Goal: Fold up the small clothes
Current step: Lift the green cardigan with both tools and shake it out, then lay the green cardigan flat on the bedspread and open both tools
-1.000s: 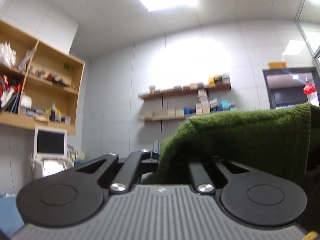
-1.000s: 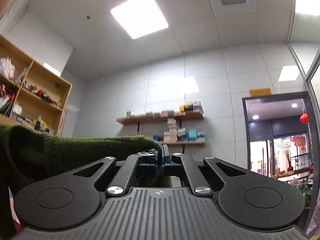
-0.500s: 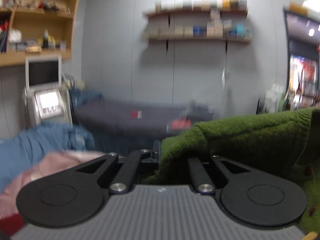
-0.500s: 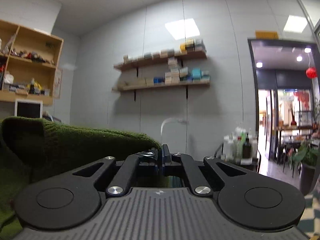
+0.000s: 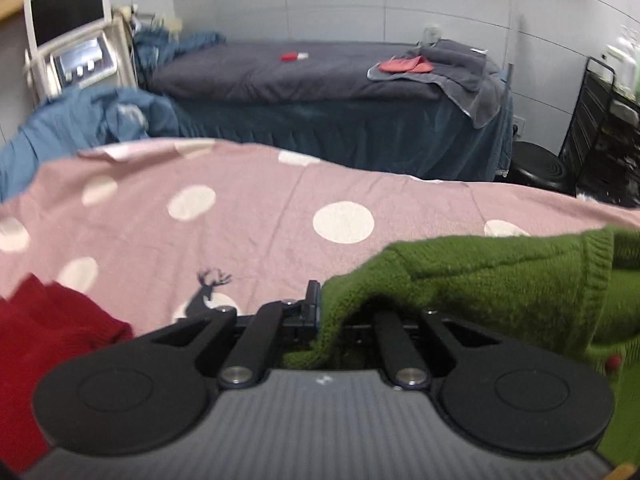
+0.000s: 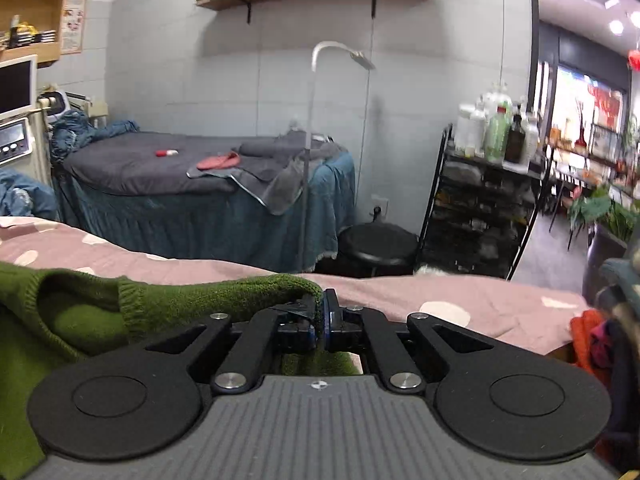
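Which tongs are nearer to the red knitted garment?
Left. The left tongs, shut on the green sweater, are just beside the red garment; the right tongs grip the sweater's other end, farther off.

green sweater (image 5: 480,280) cut off right, hides left tool's tips — red garment (image 5: 40,340) cropped

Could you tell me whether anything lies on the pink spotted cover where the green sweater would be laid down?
Mostly no. Both the left gripper and right gripper are shut on the green sweater, and the pink spotted cover ahead is bare. Only a red garment lies at its near left edge.
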A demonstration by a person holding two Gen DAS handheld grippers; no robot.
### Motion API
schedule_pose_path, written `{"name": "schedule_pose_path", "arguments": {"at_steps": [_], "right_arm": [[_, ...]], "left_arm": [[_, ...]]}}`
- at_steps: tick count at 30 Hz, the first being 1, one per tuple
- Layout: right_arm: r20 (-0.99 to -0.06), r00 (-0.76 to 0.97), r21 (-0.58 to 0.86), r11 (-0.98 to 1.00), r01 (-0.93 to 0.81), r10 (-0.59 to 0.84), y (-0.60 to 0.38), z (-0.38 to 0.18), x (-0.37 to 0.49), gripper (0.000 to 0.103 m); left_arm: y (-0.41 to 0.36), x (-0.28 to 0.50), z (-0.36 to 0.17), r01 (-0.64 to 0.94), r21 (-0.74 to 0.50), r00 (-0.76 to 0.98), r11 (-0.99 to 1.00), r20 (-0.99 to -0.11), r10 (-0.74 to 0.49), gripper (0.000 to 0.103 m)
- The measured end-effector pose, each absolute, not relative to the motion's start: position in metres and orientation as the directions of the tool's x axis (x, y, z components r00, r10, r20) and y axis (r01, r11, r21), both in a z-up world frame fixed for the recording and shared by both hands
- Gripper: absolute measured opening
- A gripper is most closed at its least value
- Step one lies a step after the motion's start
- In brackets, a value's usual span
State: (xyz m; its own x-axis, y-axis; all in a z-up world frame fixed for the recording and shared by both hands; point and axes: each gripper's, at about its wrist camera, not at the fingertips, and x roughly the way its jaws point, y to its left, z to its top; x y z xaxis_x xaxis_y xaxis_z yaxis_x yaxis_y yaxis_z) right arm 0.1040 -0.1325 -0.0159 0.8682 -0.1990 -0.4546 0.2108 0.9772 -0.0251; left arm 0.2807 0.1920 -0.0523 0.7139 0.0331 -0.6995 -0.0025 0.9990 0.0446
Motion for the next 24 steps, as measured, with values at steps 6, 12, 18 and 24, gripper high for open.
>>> {"name": "schedule_pose_path", "arguments": {"at_steps": [6,12,18,24], "right_arm": [[-0.566,0.786,-0.048,0.962,0.270,-0.249,-0.142,-0.055,0.140,0.012],[-0.653,0.706,-0.046,0.944,0.326,-0.275,-0.141,-0.091,0.135,0.083],[-0.599,0.790,0.043,0.979,0.201,-0.135,-0.126,-0.076,0.084,0.075],[-0.592,0.789,0.103,0.987,-0.125,0.162,-0.063,-0.059,0.004,0.071]], "left_arm": [[0.170,0.312,-0.095,0.065,0.189,0.626,0.980,-0.773,0.107,0.024],[0.173,0.300,-0.107,0.043,0.300,0.650,0.953,-0.733,0.201,0.078],[0.189,0.235,-0.067,0.106,0.225,0.740,0.969,-0.668,0.074,0.077],[0.176,0.123,-0.060,0.320,0.171,0.712,0.932,-0.693,-0.117,0.076]]}}
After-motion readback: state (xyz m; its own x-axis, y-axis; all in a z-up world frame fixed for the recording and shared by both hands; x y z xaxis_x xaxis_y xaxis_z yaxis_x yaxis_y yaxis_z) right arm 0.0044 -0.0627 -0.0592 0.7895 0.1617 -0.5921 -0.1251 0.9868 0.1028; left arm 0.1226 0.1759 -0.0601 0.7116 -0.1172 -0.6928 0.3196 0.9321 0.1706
